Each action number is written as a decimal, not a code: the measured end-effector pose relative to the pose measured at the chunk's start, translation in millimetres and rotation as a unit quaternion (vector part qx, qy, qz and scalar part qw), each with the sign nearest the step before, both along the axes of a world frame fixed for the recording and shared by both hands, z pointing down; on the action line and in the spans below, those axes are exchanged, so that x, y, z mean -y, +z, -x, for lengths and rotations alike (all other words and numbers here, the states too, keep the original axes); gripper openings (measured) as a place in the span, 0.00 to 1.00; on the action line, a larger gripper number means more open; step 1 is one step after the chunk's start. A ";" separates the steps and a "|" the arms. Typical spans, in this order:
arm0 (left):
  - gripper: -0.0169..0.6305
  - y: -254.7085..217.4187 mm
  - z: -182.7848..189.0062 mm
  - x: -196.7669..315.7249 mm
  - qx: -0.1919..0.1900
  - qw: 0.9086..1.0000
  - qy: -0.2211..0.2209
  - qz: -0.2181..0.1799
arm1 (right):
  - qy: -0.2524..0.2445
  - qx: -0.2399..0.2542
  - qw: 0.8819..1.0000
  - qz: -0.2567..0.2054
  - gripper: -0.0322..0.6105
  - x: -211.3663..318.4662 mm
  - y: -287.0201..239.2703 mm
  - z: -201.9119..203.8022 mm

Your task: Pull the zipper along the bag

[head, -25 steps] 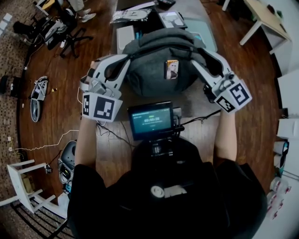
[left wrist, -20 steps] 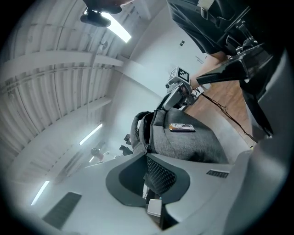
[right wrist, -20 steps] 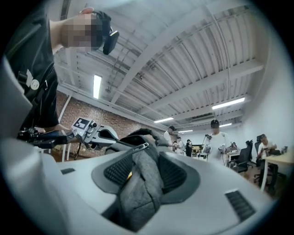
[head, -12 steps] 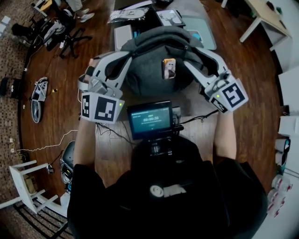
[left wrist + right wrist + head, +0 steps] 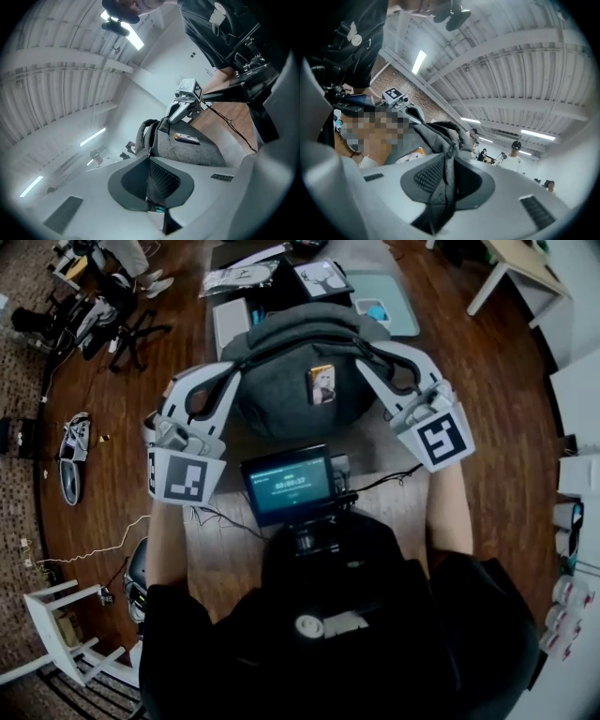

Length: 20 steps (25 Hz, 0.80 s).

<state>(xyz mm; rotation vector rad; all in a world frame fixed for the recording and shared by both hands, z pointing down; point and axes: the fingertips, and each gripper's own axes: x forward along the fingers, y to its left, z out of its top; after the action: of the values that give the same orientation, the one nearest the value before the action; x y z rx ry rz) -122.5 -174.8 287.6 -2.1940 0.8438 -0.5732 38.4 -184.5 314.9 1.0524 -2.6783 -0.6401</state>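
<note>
A grey backpack (image 5: pixel 300 381) stands on the table, with an orange tag (image 5: pixel 322 385) on its front. My left gripper (image 5: pixel 232 381) is at the bag's left side, shut on a fold of its grey fabric (image 5: pixel 157 180). My right gripper (image 5: pixel 361 367) is at the bag's right side. Its jaws are closing on a grey fabric strip (image 5: pixel 443 187) that hangs from the zipper slider (image 5: pixel 451 151), and the pads touch the strip. From the left gripper view the bag (image 5: pixel 197 152) shows beyond the jaws, with the right gripper (image 5: pixel 183 102) at its far side.
A small screen (image 5: pixel 289 482) on a mount sits between me and the bag, with cables (image 5: pixel 398 476) trailing right. Behind the bag lie a teal tray (image 5: pixel 394 313), a white box (image 5: pixel 228 322) and papers (image 5: pixel 242 277). Shoes (image 5: pixel 75 448), a chair (image 5: pixel 117 320) and a white stool (image 5: pixel 56 624) are on the floor.
My right gripper has moved in against the bag's right side and its jaws have narrowed onto the strip. The left gripper keeps its hold on the bag.
</note>
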 end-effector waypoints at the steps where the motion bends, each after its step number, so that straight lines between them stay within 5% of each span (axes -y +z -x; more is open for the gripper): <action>1: 0.04 -1.3 -0.3 -0.6 -0.006 1.000 0.002 -0.003 | -0.002 -0.016 1.000 -0.014 0.16 -0.9 -1.2 1.8; 5: 0.04 -1.3 -2.2 3.1 -0.014 1.000 0.000 -0.003 | 0.002 -0.031 0.999 -0.032 0.14 -2.4 -2.0 4.9; 16: 0.04 -7.4 -26.2 5.2 0.104 0.994 0.021 -0.033 | 0.011 -0.018 1.000 -0.014 0.12 0.1 -3.3 1.8; 20: 0.04 -10.6 -21.0 7.3 0.082 0.996 0.016 -0.016 | 0.008 -0.037 0.999 -0.026 0.12 -1.1 -5.5 7.0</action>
<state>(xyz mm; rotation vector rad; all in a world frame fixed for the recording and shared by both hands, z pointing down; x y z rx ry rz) -101.5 -182.1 276.9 -2.0954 0.7250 -0.7084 31.4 -183.3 309.3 1.0414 -2.6002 -0.7342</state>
